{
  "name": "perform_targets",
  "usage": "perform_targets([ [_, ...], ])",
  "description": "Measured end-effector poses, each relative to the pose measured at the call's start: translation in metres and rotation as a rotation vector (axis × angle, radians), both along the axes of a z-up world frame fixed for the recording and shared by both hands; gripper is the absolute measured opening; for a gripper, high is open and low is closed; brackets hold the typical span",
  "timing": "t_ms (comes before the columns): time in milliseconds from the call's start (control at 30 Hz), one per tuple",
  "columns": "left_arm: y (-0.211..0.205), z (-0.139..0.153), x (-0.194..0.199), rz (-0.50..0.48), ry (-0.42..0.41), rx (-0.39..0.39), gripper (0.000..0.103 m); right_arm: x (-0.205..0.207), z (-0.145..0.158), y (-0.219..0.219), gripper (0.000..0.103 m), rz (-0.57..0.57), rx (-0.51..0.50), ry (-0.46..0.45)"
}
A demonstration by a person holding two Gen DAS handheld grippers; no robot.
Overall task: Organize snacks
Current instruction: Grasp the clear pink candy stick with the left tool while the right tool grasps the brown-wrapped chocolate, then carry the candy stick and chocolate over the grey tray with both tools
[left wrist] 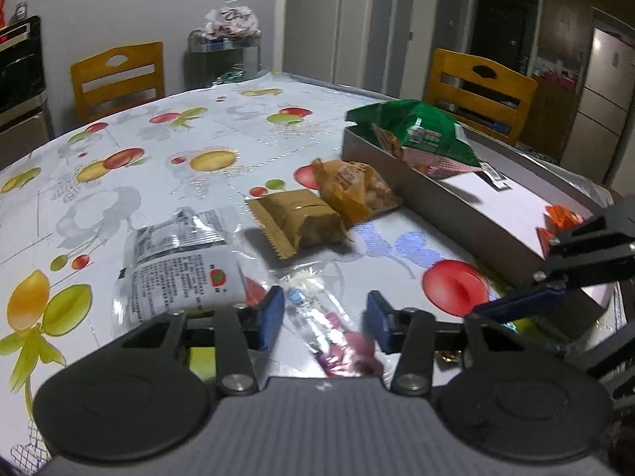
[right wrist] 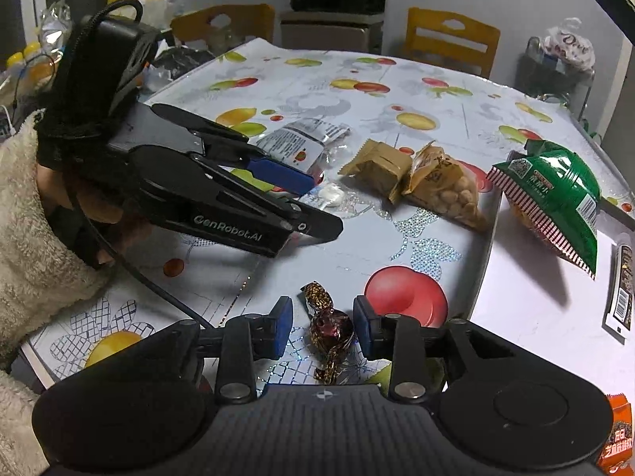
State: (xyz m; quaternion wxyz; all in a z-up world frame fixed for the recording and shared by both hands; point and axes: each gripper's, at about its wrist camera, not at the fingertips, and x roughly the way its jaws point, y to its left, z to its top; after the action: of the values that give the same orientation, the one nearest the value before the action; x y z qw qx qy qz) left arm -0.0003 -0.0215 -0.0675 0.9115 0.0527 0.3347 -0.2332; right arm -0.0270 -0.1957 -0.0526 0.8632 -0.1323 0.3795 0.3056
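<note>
While the grey tray [left wrist: 456, 202] sits at the table's right side, it holds 1 green snack bag [left wrist: 420, 131] at its far end, partly overhanging the rim, with an orange-and-red pack [left wrist: 391, 141] tucked under it, a dark bar-shaped sachet [right wrist: 621, 289] on the white floor, and orange packets [left wrist: 559, 218] at the near end. Rest of the tray floor is bare white. Outside the tray, just beside its long wall: a clear-fronted peanut bag [left wrist: 353, 188] touching a tan foil pack [left wrist: 299, 218], then a white printed pouch [left wrist: 178, 265] further left. Left gripper [left wrist: 325, 319] is down over a clear-wrapped candy [left wrist: 317, 317] with white and pink pieces; wrapper lies between the blue pads [left wrist: 272, 315], gap visible on both sides, jaws part-open and not pressing. Right gripper [right wrist: 322, 327] straddles a brown foil-wrapped chocolate [right wrist: 329, 327] on the tablecloth [left wrist: 166, 166], near the tray's corner; jaws narrow but pads look apart from the foil, so no grip seen. A hand [right wrist: 79, 198] in a fleecy sleeve [right wrist: 27, 246] carries the left tool. 2 yellow chairs [left wrist: 117, 75] stand at the far edge.
</note>
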Motion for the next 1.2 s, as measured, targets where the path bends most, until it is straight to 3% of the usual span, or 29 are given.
perform_targets([
  [133,-0.005,0.000,-0.005,-0.057,-0.009,0.012,0.032,0.000,0.000,0.000,0.035,0.002,-0.005,-0.003],
  [267,-0.009,0.000,-0.008,-0.113,-0.001,0.006,0.031,0.000,0.001,0.002,0.037,0.007,-0.013,-0.006],
  [500,-0.007,-0.001,-0.007,-0.093,-0.001,0.009,0.031,-0.003,0.001,-0.001,0.040,0.006,-0.027,-0.007],
  [667,-0.008,-0.001,-0.007,-0.098,-0.019,0.017,0.022,-0.008,-0.001,-0.004,0.039,0.002,-0.017,-0.009],
  [800,-0.013,-0.002,-0.007,-0.083,-0.029,0.015,0.018,-0.012,-0.002,-0.004,0.025,0.007,-0.008,-0.021],
  [867,-0.015,-0.002,-0.008,-0.073,-0.038,0.017,0.014,-0.013,-0.002,-0.003,0.025,0.007,-0.007,-0.032],
  [1200,-0.012,0.004,-0.010,-0.047,-0.077,0.002,0.012,-0.017,0.009,-0.009,0.025,-0.016,0.041,-0.083],
])
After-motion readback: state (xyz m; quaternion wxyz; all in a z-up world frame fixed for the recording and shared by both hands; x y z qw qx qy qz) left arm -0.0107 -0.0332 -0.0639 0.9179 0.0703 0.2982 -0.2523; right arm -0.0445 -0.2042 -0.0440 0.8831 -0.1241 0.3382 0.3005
